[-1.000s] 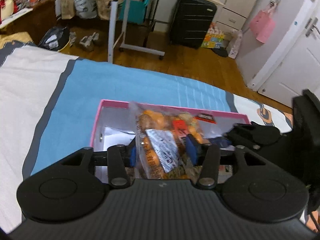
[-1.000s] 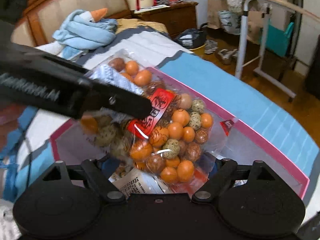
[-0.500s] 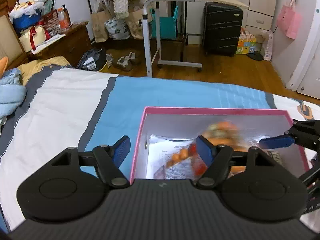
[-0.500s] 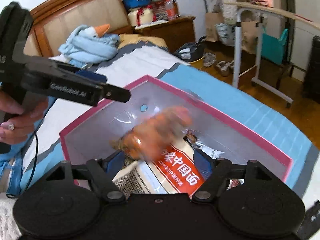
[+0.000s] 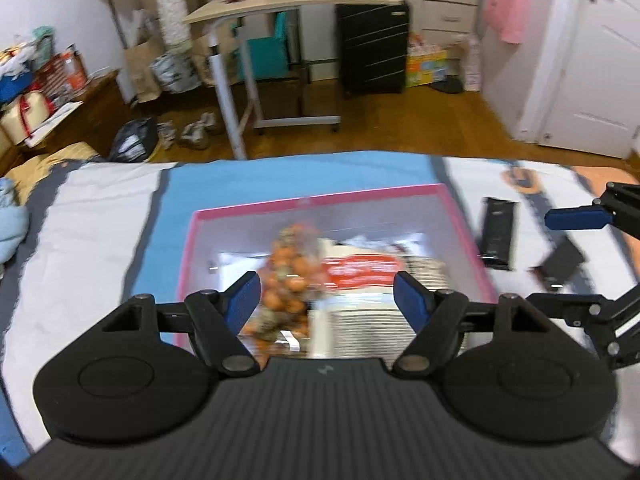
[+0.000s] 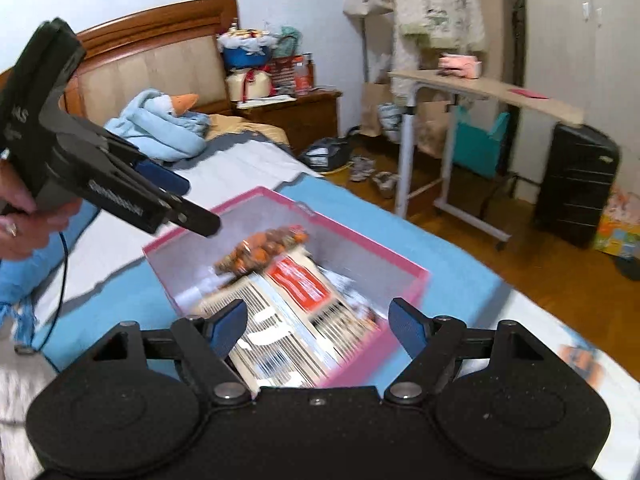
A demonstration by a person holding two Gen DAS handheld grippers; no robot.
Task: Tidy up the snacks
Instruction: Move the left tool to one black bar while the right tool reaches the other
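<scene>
Left tongs [image 5: 327, 297] spread wide, gripping nothing, above pink box [image 5: 320, 199] on bed [image 5: 100, 216]. Right tongs [image 6: 318, 327] likewise agape and empty. Bag of orange snacks [image 5: 286, 276] inside box beside red-and-white packet [image 5: 360, 270]. Two dark packets [image 5: 497, 238] on bed right of box.

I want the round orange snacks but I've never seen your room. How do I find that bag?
Look on the bed for the pink box on the blue stripe. Inside, toward its left side, lies a clear bag of little balls, mostly orange. Beside it sits a flat white packet with a red label; only the bag looks lumpy and see-through.
</scene>
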